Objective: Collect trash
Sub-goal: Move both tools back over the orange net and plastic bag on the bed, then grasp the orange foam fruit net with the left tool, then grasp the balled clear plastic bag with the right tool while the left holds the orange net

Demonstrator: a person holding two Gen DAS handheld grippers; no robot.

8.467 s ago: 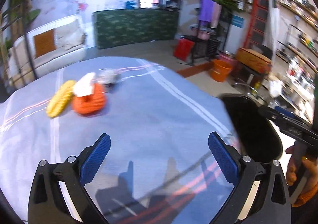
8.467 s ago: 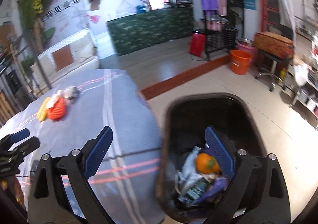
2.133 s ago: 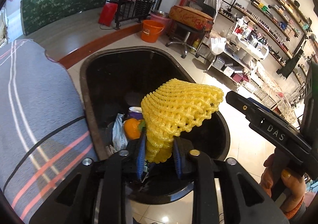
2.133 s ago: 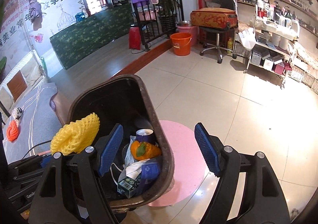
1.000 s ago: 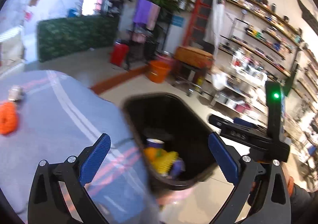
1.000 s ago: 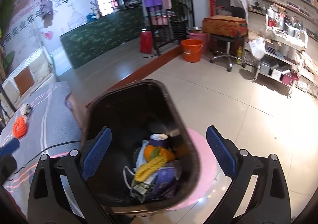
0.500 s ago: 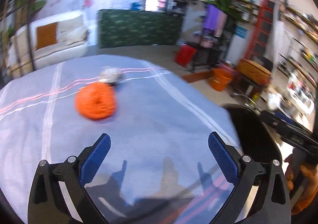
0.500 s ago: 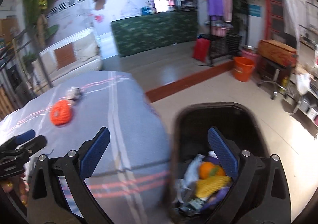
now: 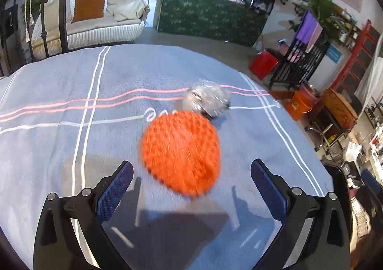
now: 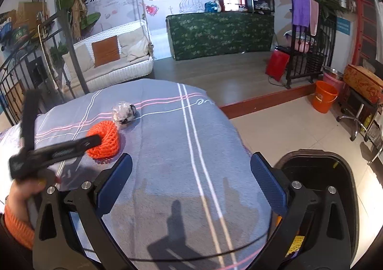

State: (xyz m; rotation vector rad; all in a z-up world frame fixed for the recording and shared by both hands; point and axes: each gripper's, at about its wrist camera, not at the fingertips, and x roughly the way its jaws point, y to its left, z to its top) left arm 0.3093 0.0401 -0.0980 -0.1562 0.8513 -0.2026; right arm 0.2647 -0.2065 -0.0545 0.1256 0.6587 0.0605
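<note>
The orange foam net (image 9: 180, 152) lies on the grey striped tablecloth (image 9: 71, 150), and it is the nearest piece of trash to your left gripper (image 9: 191, 188). Its jaws are spread wide and they hold nothing; the net sits just in front of them, between the two blue pads (image 9: 115, 189), but it is not yet touched. Just behind the net, almost touching it, there is a crumpled clear plastic wrapper (image 9: 205, 100) with something dark inside.

I judge that you are in the approach step for the net. The next move calls for you to bring the left gripper forward and lower, so that the pads come to both sides of the net, and then to close. The net looks soft and springy, so I think a grip near its middle is safer than one at the edge. Take care not to push it against the wrapper.

The left wrist view shows the net large but blurred, and only a dark edge of the black bin (image 10: 335, 174) at the right. The right wrist view shows more: the left tool reaching over the net with your left hand (image 10: 24, 194) on its handle, and the bin standing on the floor beside the table, with a little yellow visible low inside. Your right gripper (image 10: 191, 185) is also wide open and empty, above the cloth near the bin.
</note>
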